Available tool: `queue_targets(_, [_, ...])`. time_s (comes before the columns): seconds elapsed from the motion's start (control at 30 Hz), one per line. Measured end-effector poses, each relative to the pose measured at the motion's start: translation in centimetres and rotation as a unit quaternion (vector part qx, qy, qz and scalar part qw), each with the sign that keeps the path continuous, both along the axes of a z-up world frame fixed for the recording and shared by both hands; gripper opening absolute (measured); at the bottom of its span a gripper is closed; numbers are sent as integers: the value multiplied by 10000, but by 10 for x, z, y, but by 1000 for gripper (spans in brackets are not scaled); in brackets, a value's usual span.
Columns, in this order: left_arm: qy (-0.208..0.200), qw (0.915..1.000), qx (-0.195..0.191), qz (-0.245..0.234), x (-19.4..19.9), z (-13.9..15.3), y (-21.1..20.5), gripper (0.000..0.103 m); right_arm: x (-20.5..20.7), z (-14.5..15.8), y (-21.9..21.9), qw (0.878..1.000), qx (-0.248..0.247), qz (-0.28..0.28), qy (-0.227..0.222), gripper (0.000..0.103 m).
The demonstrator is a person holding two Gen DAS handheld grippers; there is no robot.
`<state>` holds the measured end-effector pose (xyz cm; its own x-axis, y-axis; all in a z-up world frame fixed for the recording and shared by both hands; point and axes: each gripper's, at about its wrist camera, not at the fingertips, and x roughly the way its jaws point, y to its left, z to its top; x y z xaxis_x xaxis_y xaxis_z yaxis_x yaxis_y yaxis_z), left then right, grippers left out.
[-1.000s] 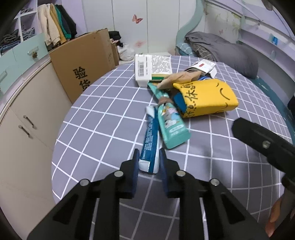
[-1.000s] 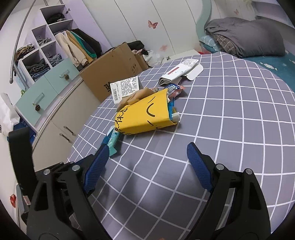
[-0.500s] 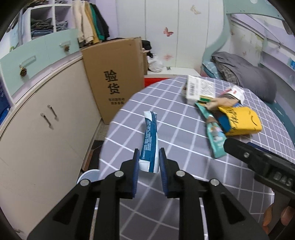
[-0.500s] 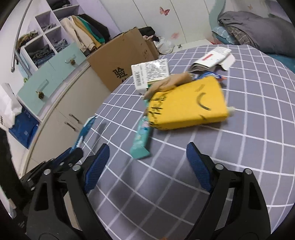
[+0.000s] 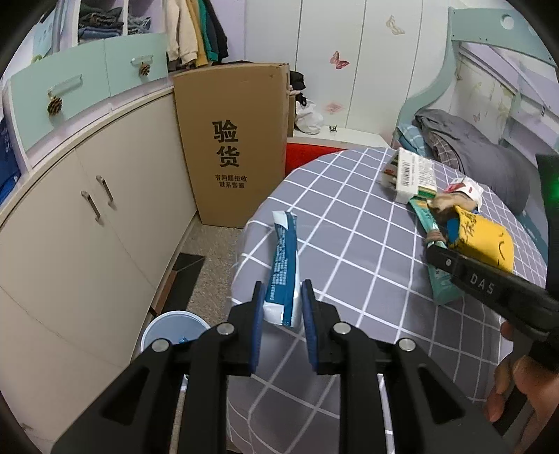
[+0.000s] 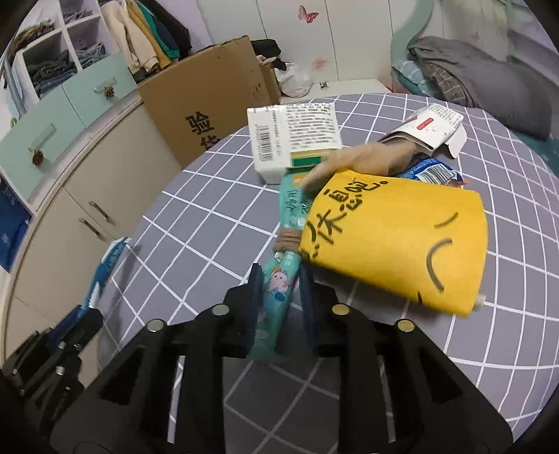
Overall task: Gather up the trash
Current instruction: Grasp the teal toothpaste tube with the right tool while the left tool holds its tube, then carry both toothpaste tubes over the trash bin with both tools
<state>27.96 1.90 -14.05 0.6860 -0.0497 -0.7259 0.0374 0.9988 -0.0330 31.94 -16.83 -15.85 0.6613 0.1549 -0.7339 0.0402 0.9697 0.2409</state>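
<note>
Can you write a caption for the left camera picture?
Left gripper carries a blue wrapper toward the white bin.

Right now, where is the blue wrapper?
In the left wrist view the blue wrapper is clamped in the left gripper, at the table's left edge, with the white bin on the floor below.

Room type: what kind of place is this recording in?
Most likely a bedroom at home: a bed with a grey quilt, open shelves of hanging clothes, and butterfly stickers on white wardrobe doors.
</note>
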Motion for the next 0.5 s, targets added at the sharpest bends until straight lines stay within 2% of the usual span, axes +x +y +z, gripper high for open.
queue_targets(0.03, [1, 10000, -41, 2, 0, 0, 4, 20, -2, 0, 1, 10000, -30, 43, -9, 15])
queue_targets(0.1, [-28, 9999, -98, 21, -1, 1, 9, 20, -7, 0, 3, 9998, 133, 161, -17, 12])
queue_targets(0.3, [-57, 9995, -299, 51, -10, 4, 22, 20, -26, 6, 20, 9969, 593, 516, -53, 12])
queue_targets(0.5, [-161, 9988, -440, 161, -24, 9, 40, 20, -42, 17, 48, 9933, 817, 812, -134, 12])
